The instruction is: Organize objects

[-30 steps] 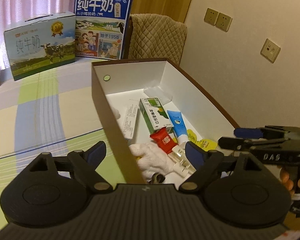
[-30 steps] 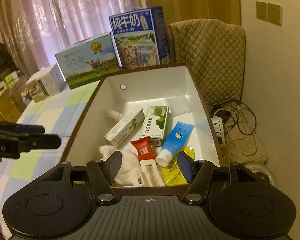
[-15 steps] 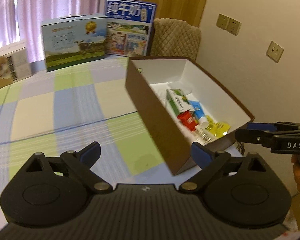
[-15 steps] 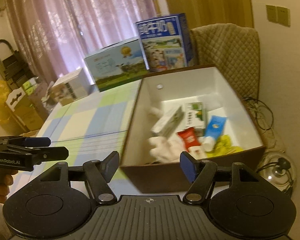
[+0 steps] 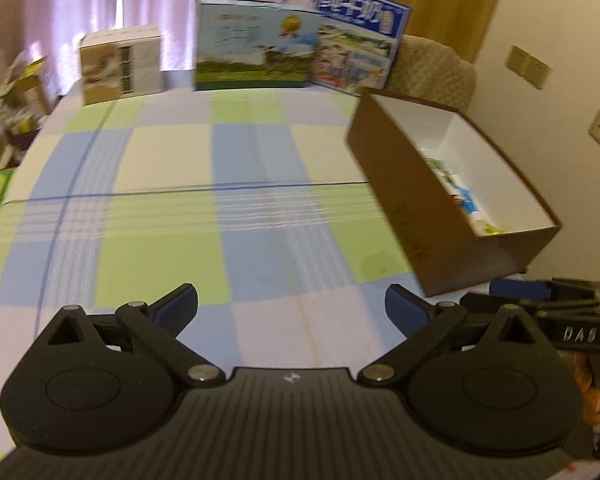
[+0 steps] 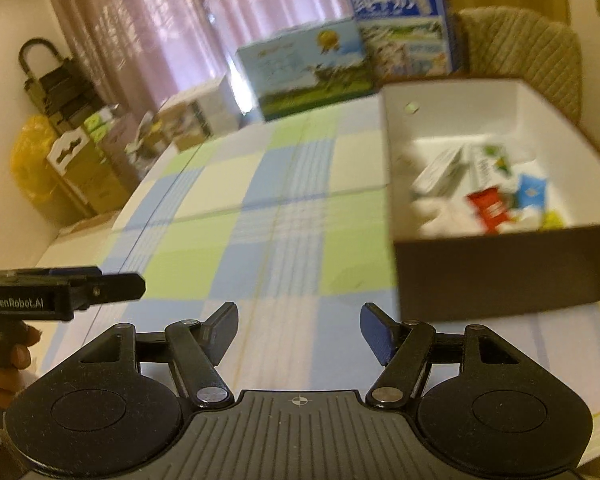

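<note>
A brown box with a white inside [image 5: 404, 216] [image 6: 500, 268] sits at the table's right side. It holds several small items: a red packet [image 6: 489, 208], a blue tube [image 6: 531, 190] [image 5: 469, 203], white and green cartons [image 6: 440, 172] and something white and soft. My left gripper [image 5: 291, 307] hangs open over the checked cloth, left of the box, with nothing between its fingers. My right gripper [image 6: 298, 330] is open too, low over the cloth near the box's front left corner. Each gripper shows in the other's view, held by a hand.
A checked tablecloth [image 5: 228, 200] in blue, green and cream covers the table. Two milk cartons [image 5: 256, 48] [image 5: 358, 48] and a small box [image 5: 122, 64] stand along the far edge. A quilted chair back [image 5: 436, 68] is behind the brown box. Stacked boxes and a yellow bag [image 6: 32, 164] stand at the left.
Both grippers have pulled back and swung left, away from the box. The box has shifted from the middle to the right of both views, and bare cloth fills the centre.
</note>
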Demonstrator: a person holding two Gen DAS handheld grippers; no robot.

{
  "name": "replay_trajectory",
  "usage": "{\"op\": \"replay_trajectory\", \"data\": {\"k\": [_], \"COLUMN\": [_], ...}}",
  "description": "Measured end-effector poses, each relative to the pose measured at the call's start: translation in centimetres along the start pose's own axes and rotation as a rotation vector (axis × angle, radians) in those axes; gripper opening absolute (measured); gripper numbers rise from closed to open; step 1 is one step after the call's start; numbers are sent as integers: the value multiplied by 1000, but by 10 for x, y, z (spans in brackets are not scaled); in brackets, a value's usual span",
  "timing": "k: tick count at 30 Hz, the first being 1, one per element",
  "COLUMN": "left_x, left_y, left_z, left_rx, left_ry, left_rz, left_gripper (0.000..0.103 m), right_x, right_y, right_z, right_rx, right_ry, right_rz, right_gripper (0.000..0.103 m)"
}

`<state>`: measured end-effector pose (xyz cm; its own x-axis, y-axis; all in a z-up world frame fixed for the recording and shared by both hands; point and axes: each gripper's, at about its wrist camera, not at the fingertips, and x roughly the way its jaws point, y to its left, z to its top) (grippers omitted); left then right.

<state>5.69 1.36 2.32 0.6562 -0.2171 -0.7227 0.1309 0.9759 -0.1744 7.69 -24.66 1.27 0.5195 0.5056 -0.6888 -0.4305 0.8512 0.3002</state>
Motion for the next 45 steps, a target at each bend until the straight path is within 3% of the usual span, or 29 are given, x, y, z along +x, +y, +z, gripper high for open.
{"op": "replay_trajectory", "data": {"k": [9,16,23,31,45], "left_x": [8,15,15,18,22], "left_y": [16,29,34,40,27], "left_z": [-20,-35,-45,-50,-52], "left_rx": [3,-6,-9,-25,20], "left_ry": [27,65,78,106,102], "left_rz": [118,189,226,216,188], "left_gripper": [99,99,99,99,99], "right_x": [51,66,69,72,64], "right_y": [14,12,25,34,23], "right_z": [-11,-19,-28,-35,-38], "right_rx": [-15,-21,-105,-143,-94], "right_ry": [95,134,138,145,133], "right_rz": [27,9,4,-11,-36], "right_gripper": [65,65,65,65,65]}}
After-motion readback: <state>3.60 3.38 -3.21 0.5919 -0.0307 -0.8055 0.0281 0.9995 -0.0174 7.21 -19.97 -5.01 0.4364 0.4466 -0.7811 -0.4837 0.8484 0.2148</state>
